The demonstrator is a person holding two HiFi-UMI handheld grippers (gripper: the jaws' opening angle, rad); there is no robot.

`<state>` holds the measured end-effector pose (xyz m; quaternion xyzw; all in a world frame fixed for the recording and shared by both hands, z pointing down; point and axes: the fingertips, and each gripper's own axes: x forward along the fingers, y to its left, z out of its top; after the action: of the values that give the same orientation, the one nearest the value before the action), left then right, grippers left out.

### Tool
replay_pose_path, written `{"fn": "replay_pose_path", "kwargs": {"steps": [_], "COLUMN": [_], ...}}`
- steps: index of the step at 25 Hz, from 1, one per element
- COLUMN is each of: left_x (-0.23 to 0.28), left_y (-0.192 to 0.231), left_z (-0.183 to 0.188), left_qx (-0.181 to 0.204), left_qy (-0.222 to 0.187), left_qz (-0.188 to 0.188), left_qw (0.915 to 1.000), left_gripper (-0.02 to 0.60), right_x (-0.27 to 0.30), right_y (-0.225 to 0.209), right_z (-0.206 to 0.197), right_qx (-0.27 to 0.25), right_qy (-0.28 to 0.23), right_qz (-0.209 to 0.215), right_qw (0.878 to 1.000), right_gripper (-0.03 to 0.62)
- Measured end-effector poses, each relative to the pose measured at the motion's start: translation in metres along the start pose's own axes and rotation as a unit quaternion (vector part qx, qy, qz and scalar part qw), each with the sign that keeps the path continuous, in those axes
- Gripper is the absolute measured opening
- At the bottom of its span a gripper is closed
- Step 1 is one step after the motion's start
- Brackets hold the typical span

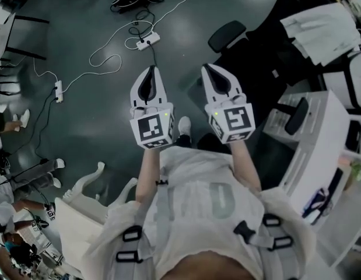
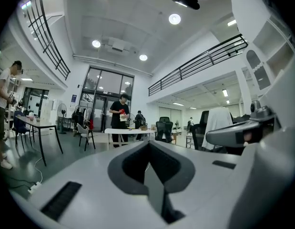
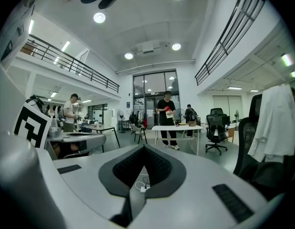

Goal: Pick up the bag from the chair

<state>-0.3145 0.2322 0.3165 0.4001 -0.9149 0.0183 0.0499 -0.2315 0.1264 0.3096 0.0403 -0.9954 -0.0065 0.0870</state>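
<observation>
In the head view my left gripper (image 1: 150, 70) and right gripper (image 1: 208, 69) are held side by side above the grey floor, both shut with nothing between the jaws. Ahead on the right stands a black office chair (image 1: 262, 57) with a white cloth-like thing (image 1: 321, 31) lying over it; I cannot tell whether that is the bag. The same chair with the white thing shows in the right gripper view (image 3: 276, 123) and, further off, in the left gripper view (image 2: 218, 120). Both gripper views look level across the hall, the jaws of the left gripper (image 2: 148, 149) and the right gripper (image 3: 143, 150) meeting along one line.
White power strips (image 1: 148, 40) and cables (image 1: 104, 60) trail over the floor ahead. A white desk unit (image 1: 320, 150) stands close on the right, a white chair (image 1: 81, 194) at lower left. A person (image 3: 166, 116) stands at a white table (image 3: 185, 128) far off.
</observation>
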Motion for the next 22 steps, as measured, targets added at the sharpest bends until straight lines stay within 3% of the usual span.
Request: {"fn": "replay_pose_path", "kwargs": {"steps": [9, 15, 22], "left_x": [0.012, 0.008, 0.032], "left_y": [-0.006, -0.016, -0.06], "left_z": [-0.011, 0.004, 0.021], "left_qx": [0.0, 0.005, 0.011], "left_qy": [0.015, -0.003, -0.007], "left_qz": [0.024, 0.035, -0.011], "left_qw": [0.9996, 0.9994, 0.9999], "left_gripper": [0.005, 0.005, 0.005], "right_x": [0.011, 0.006, -0.021], "right_y": [-0.021, -0.029, -0.076], "right_z": [-0.012, -0.01, 0.008], "right_qx": [0.018, 0.024, 0.02], "right_qy": [0.001, -0.01, -0.023], "right_qz": [0.011, 0.019, -0.034], "right_qw": [1.0, 0.999, 0.999], "right_gripper": [0.005, 0.005, 0.005]}}
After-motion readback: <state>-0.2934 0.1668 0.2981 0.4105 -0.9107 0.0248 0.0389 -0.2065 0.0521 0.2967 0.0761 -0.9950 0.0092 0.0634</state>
